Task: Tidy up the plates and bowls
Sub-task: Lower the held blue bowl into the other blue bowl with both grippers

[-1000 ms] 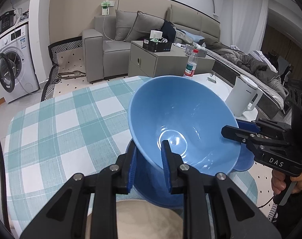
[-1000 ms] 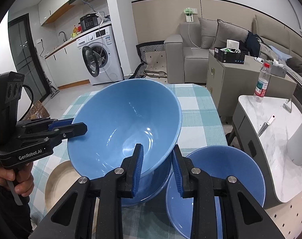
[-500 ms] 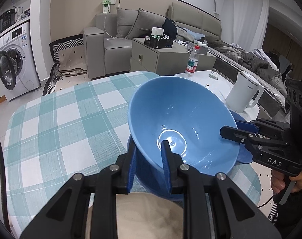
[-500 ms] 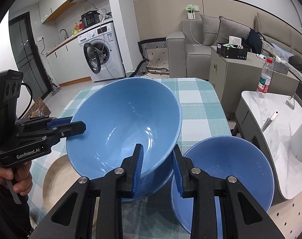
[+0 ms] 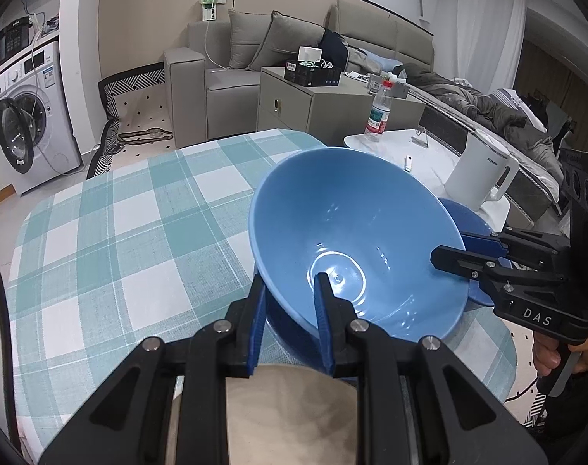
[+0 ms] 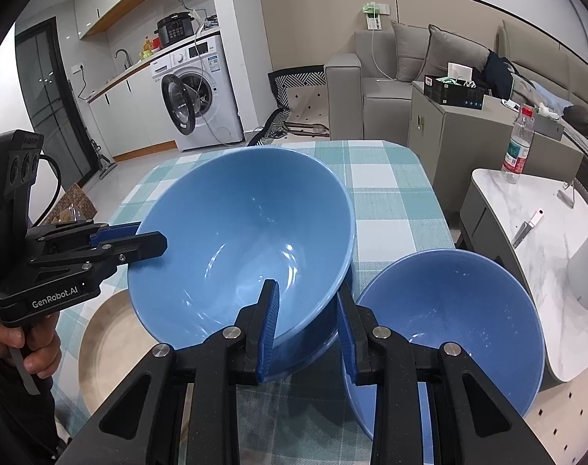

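While both grippers pinch the same large blue bowl (image 5: 356, 244) by its rim, the step in hand seems to be the carrying of this bowl toward a stack. The left gripper (image 5: 290, 310) is nearly closed, with one pad inside the bowl wall and one outside it. The right gripper (image 6: 307, 319) is closed in the same way on the opposite side of the rim. The bowl is tilted, with its open side turned toward the far end of the table (image 5: 111, 240), which wears a checked cloth.

Directly under the held bowl there is another blue bowl (image 6: 313, 345), and the held one looks partly set into it; whether it already rests there I cannot tell. Just beside, on the right, stands a third blue bowl (image 6: 449, 329) near the table edge. A beige plate (image 6: 111, 345) lies on the left, close to the person's hand.

I judge the next move calls for bringing the bowl level and lowering it until it sits straight in the lower one, and only then opening both grippers. If one side is released first, the bowl could slide or tip.
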### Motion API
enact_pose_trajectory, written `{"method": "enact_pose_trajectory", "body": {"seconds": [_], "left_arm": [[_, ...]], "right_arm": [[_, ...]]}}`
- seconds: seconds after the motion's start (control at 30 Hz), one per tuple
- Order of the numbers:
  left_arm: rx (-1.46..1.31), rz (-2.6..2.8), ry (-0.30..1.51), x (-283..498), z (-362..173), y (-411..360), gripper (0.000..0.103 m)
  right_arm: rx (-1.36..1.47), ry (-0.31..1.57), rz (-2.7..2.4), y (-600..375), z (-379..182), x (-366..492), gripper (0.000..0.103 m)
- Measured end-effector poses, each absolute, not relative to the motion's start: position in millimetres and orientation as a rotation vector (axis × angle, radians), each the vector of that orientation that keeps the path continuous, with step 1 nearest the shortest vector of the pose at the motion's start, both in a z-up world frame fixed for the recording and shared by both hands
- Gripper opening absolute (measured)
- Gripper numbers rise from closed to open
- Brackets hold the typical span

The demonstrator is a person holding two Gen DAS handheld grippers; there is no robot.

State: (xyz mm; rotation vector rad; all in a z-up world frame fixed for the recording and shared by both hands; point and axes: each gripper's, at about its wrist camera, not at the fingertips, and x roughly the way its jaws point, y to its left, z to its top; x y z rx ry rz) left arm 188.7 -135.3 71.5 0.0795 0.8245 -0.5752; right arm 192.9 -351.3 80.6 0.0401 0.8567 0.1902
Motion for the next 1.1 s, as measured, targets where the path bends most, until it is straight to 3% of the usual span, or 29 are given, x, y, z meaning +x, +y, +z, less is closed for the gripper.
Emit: {"method": "enact_pose_trajectory", "body": {"seconds": [1.1], "left_arm": [[0.155,-0.556,0.866,189,42,-145,0.024]], "right_arm": [[-0.034,0.906,0.137,-340,54,189,0.030]]}}
